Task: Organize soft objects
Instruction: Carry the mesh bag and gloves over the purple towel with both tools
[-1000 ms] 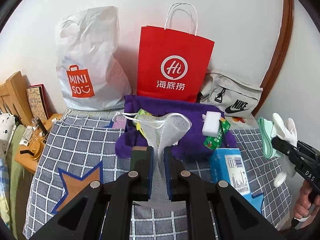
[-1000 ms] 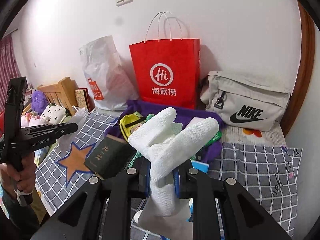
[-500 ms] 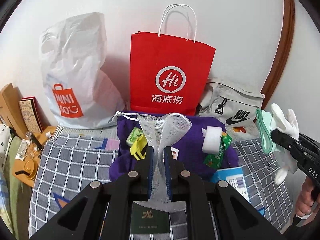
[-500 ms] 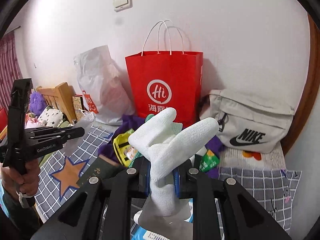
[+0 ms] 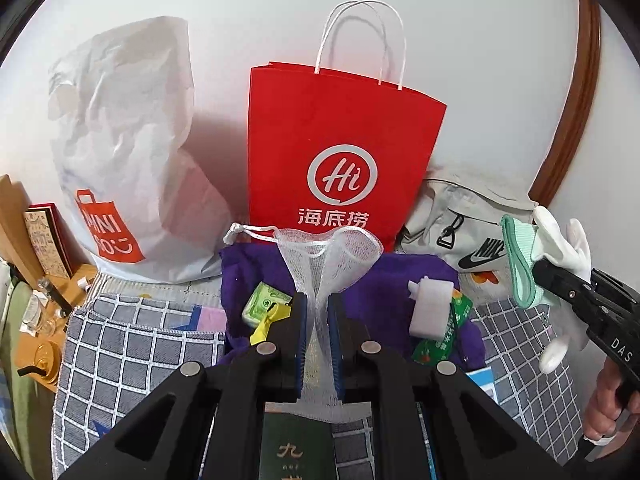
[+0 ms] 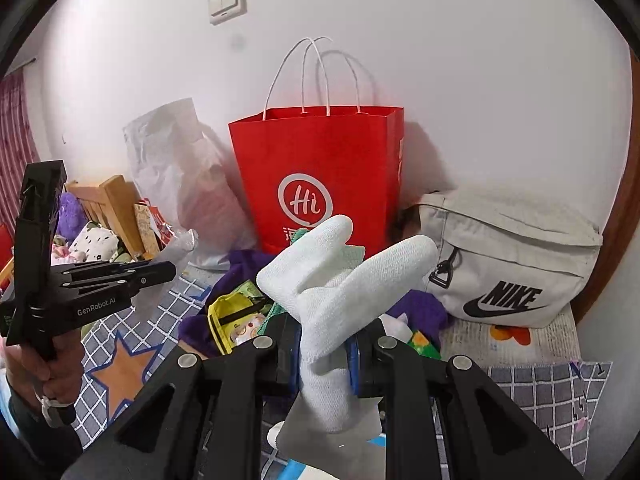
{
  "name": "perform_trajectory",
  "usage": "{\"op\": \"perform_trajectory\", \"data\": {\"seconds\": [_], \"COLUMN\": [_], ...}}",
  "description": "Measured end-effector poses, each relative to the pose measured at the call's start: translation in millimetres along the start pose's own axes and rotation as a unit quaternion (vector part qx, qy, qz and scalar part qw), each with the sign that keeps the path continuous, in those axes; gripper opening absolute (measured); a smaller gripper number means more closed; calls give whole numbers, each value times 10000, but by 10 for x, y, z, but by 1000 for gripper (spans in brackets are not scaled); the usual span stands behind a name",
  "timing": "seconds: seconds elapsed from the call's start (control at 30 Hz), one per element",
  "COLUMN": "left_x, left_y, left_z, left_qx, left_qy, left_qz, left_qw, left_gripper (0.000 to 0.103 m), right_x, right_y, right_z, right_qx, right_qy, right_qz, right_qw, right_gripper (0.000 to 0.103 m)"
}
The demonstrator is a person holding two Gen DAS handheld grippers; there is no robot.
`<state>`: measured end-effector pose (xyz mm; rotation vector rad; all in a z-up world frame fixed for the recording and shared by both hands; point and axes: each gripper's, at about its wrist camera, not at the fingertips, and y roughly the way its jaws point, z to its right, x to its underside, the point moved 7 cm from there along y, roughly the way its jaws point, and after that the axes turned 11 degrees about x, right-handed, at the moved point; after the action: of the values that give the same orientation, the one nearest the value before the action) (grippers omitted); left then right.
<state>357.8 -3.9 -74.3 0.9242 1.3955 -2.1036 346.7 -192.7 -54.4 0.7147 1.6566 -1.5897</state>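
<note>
A white mesh pouch (image 5: 320,276) is pinched in the clenched fingers of the left gripper (image 5: 318,340), held above the purple cloth (image 5: 396,292) near the bed's back edge. The right gripper (image 6: 326,344) clamps a white glove (image 6: 340,280), facing the red paper bag (image 6: 320,176) against the wall.

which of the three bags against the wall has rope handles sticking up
The red paper bag in the middle, with white rope handles. The crumpled white plastic bag and the grey fabric Nike bag show none.
</note>
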Motion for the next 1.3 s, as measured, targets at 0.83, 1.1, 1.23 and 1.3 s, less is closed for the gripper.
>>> {"op": "perform_trajectory", "data": {"seconds": [0.83, 1.1, 1.23, 1.3], "left_x": [-291, -258, -237, -220], "left_y": [900, 1111, 1180, 1208], "left_z": [-55, -115, -172, -197], "left_qx": [172, 133, 79, 36], "left_qy": [0, -70, -147, -158], "left_qz": [-355, -553, -585, -623], "left_qw": [9992, 9984, 9982, 9979], "left_gripper": [11, 11, 11, 11], "right_x": [-80, 25, 95, 135], "right_y": [873, 1134, 1264, 1324], "right_z": [77, 137, 172, 191], "right_qx": [-46, 35, 117, 184], "right_qy": [124, 115, 101, 97], "right_qz": [-419, -683, -848, -945], "right_qw": [9990, 9976, 9963, 9953], "right_gripper": [18, 18, 18, 18]}}
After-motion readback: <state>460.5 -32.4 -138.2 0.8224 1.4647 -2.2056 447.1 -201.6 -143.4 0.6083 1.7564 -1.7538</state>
